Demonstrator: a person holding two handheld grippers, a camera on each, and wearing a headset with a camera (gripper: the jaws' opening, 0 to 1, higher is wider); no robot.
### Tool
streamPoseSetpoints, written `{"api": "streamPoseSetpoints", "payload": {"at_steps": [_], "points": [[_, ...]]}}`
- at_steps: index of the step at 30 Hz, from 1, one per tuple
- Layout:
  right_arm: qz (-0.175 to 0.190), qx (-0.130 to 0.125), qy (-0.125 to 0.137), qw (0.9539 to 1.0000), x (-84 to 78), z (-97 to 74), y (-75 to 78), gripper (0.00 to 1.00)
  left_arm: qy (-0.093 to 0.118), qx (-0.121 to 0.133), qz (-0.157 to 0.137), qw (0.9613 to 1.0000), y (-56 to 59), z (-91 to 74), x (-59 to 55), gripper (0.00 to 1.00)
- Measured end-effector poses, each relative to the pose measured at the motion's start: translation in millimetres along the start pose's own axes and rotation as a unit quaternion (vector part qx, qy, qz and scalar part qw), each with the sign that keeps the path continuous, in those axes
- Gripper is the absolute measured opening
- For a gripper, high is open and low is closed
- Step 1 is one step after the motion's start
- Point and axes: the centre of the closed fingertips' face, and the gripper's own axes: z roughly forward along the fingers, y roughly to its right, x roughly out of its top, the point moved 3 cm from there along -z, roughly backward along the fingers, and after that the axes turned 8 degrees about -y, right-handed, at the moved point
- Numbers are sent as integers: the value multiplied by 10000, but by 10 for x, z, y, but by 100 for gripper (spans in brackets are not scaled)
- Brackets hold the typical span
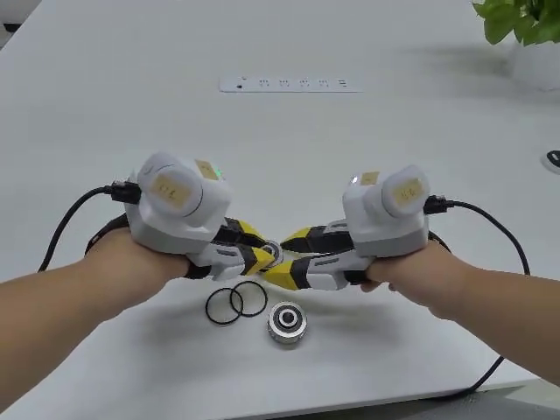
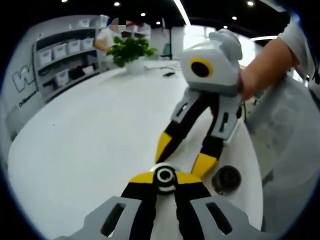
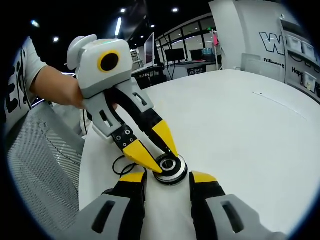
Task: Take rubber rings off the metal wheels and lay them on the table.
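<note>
**mika:** ok so where's the wheel at in this one?

**dov:** The small wheel [image 3: 170, 170] is pinched in the left gripper [image 1: 261, 252]. Its yellow tips are clamped tight on it, one on each side, and it's held up off the table [image 1: 367, 140] near the front edge. The right gripper [image 2: 181, 161] points straight at it from the other side with its jaws spread apart. From its own view the tips sit on either side of the wheel, but I can't tell if they're actually touching it.

**mika:** what does the wheel look like though? ring on or off?

**dov:** It's a round little thing with a silvery outer rim, a dark band inside that and a pale hub in the middle. In the left gripper view it reads as black and white circles. Honestly can't tell if that dark band is a rubber ring.

**mika:** anything done already?

**dov:** Two thin black rubber rings [image 1: 236, 304] lie flat on the table right below the grippers, overlapping each other. Just beside them sits a second wheel [image 1: 286, 322], lying flat, shiny metal with a ridged rim and a dark centre. Further back there's a white power strip [image 1: 289, 84], and a potted plant [image 1: 521, 17] in the far corner.
</note>
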Motion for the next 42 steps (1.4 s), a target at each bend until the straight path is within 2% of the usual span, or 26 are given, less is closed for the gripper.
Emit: {"api": "streamPoseSetpoints", "payload": {"at_steps": [5,9,15,22,28,34,42], "points": [[3,-56,24,10000,19,30,16,30,-3,23,-13,10000,4,-1,4,14],[-97,-110,-42,9999,1,27,27,26,33,29,-24,10000,-3,-2,-2,14],[-3,-125,-40,9999,-3,11,30,25,58,30,-40,10000,-11,-4,-4,14],[-188,-204,-135,9995,-36,-7,32,22,53,37,-58,10000,-13,-5,-9,14],[-100,-176,-178,9996,-67,-43,38,19,28,59,-49,10000,-8,-9,-7,14],[-77,-174,-213,9996,-81,-67,43,14,-23,85,4,10000,6,-14,3,14],[-78,-188,-324,9993,-103,-89,25,3,-72,113,-1,9999,5,-16,3,13]]}}
